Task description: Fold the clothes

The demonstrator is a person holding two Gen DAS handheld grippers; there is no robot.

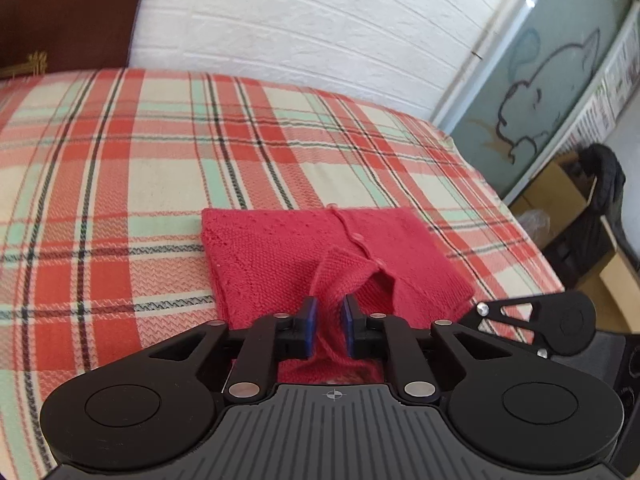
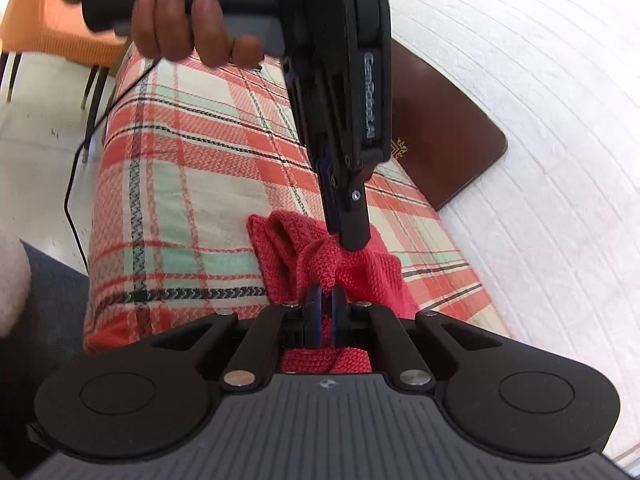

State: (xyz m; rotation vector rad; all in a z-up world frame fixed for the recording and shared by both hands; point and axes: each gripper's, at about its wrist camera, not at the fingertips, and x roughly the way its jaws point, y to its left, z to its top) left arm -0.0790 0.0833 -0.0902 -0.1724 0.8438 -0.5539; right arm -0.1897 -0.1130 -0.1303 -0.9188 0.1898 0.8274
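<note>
On the black side plate of the left tool, upper centre of the right wrist view, we read pale lettering like "GenRobot.AI". The red knitted garment lies folded at centre frame on the plaid red, cream and mint bedcover. Our left tool's blue pads stand parted around a raised fold, released. Our right tool is clenched on the knit; its fingertips are hidden.

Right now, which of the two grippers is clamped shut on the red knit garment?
The right gripper: its blue pads pinch the red knit garment tight. The left gripper has a gap; the knit passes loosely between its pads.
</note>
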